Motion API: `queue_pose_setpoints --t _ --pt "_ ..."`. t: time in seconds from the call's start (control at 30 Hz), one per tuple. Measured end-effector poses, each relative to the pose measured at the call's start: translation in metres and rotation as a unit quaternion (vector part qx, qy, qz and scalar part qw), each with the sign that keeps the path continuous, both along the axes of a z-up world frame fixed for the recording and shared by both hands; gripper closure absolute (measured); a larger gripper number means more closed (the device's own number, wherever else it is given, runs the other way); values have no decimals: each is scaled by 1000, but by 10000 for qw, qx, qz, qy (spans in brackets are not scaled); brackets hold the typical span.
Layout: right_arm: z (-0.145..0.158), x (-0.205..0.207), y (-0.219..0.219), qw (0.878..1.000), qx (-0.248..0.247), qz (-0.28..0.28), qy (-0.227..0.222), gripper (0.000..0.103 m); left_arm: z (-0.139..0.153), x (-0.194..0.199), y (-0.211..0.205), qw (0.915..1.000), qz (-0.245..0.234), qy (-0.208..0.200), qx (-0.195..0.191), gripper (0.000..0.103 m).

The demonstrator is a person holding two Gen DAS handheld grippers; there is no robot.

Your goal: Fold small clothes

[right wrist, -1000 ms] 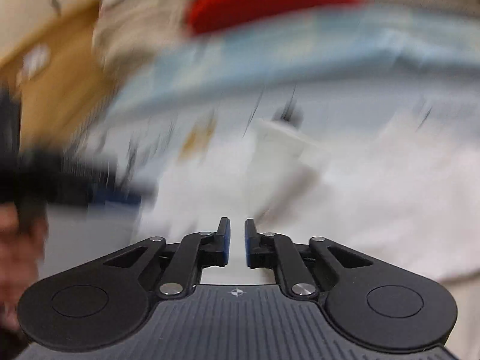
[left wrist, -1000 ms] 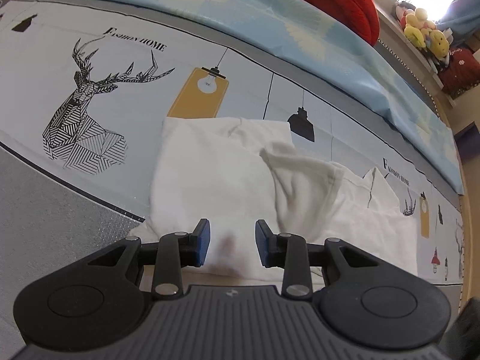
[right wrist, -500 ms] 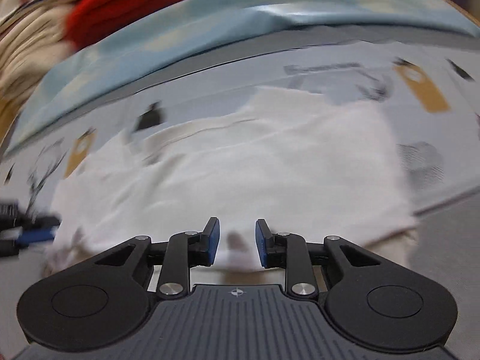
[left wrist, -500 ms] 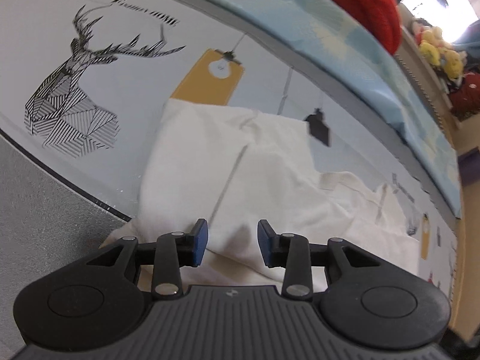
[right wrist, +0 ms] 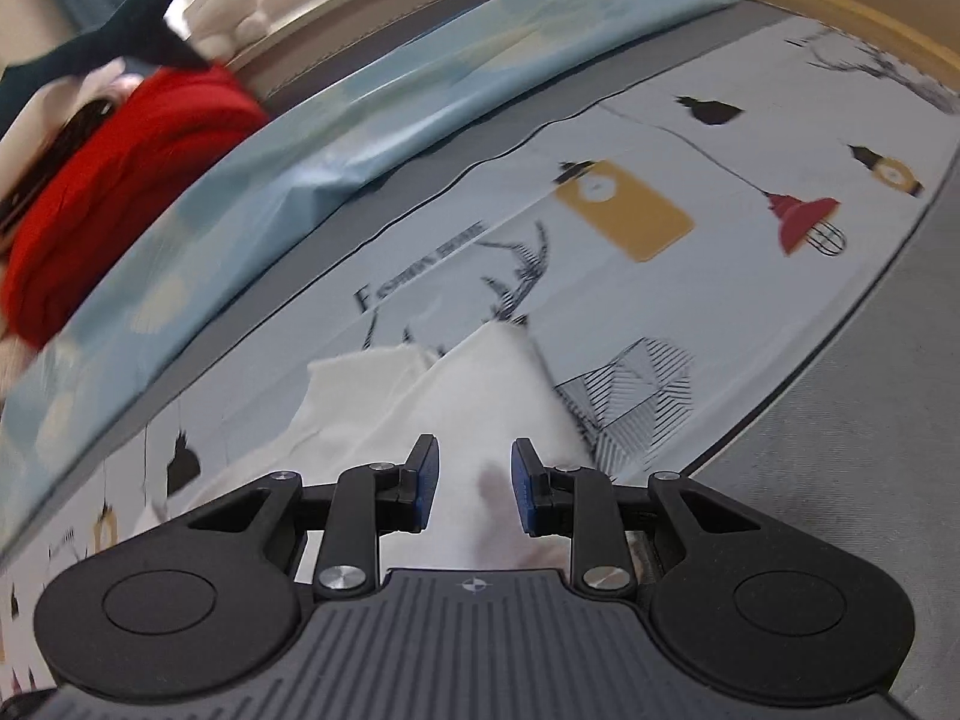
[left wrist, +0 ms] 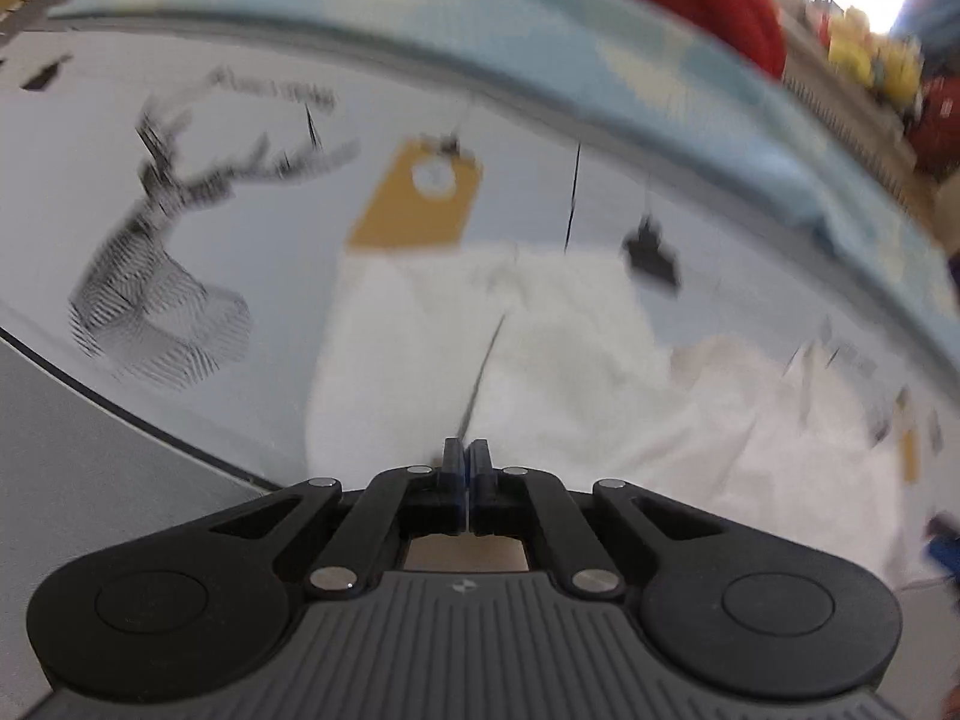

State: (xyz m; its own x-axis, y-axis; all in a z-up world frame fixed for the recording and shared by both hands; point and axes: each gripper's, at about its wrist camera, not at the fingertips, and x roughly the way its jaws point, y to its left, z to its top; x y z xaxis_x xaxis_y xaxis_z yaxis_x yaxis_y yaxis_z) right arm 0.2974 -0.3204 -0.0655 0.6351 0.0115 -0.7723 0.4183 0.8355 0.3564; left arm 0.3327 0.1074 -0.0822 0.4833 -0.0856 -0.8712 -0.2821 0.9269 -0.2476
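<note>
A white garment point(left wrist: 516, 354) lies spread on a printed sheet point(left wrist: 240, 228). My left gripper point(left wrist: 467, 462) is shut at the garment's near edge, its blue pads pressed together; a thin taut fold line runs away from the tips, so it looks pinched on the cloth. The view is blurred. In the right wrist view the white garment point(right wrist: 480, 396) reaches under my right gripper point(right wrist: 474, 480), which is open over the garment's right end, with cloth between the pads point(right wrist: 427, 480).
A light blue blanket point(right wrist: 336, 138) runs along the back of the bed, with a red bundle point(right wrist: 114, 180) and soft toys point(left wrist: 870, 54) beyond it. The sheet carries deer and lamp prints. A grey band point(right wrist: 840, 456) borders the sheet at the near side.
My left gripper has closed at the garment's near edge. My right gripper has swung right to the garment's other end and opened wider.
</note>
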Motion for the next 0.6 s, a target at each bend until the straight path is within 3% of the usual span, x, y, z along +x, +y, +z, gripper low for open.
queue_pose_setpoints --t 0.1,0.17,0.27,0.4,0.5,0.6 --pt "-5 -1 -4 9998 161 -43 69 75 24 -13 5 9987 302 -151 391 103" --pt "-11 0 -3 9990 410 -8 168 75 23 -19 13 9965 577 29 604 102" --pt "-24 0 -3 9971 543 -103 517 75 9 -18 27 9953 794 502 233 101" --pt "-42 -2 -8 9925 419 -346 1095 76 15 -21 32 9956 904 183 167 101" --pt "-39 -5 -13 9916 108 -599 1141 75 14 -15 28 9978 645 7 -148 99" --pt "-29 -8 -14 9934 16 -738 881 74 -7 -8 27 9976 553 313 -292 98"
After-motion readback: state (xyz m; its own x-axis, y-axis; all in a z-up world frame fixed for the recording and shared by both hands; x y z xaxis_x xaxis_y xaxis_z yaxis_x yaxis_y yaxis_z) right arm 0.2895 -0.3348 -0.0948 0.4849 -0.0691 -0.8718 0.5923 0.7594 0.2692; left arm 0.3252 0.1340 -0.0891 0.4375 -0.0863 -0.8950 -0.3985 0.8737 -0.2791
